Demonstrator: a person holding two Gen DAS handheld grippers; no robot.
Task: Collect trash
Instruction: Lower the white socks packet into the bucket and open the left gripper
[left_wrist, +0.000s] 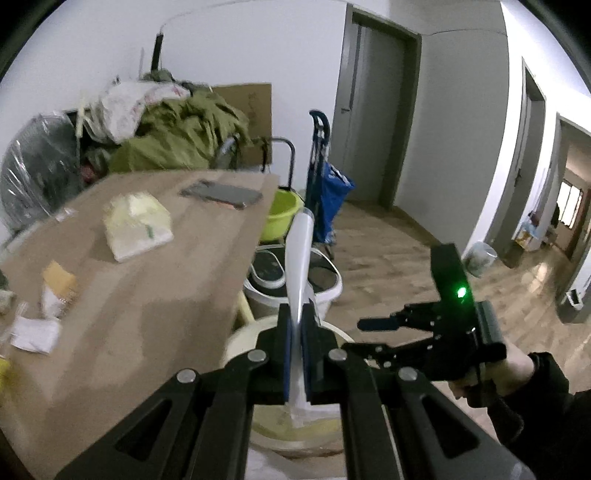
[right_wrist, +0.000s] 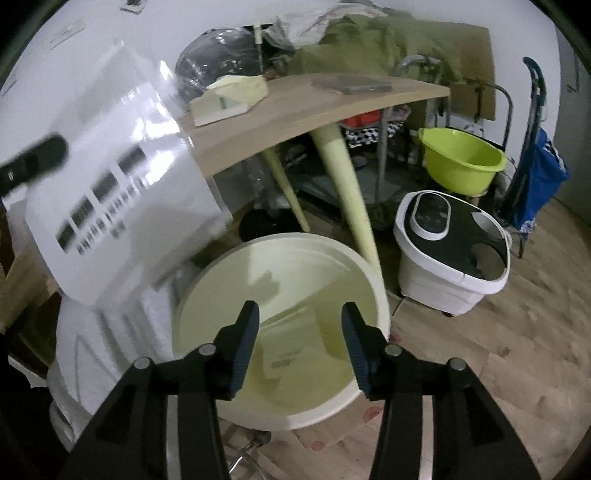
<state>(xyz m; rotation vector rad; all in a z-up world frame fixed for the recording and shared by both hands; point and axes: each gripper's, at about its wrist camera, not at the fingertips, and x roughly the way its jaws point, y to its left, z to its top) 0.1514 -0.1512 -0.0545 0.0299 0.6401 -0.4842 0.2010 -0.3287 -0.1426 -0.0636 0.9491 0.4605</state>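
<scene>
Above bin (right_wrist: 280, 280), wrapper (left_wrist: 297, 266) in left tool (left_wrist: 295, 354)

No readable text anywhere: dark print blocks on the white plastic package (right_wrist: 110, 206) and a small mark inside the cream bucket (right_wrist: 284, 363) are too blurred.

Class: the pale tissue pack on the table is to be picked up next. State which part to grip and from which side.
Grip the tissue pack across its short width, descending from above: it lies flat on the table, leaving only top and sides exposed.
</scene>
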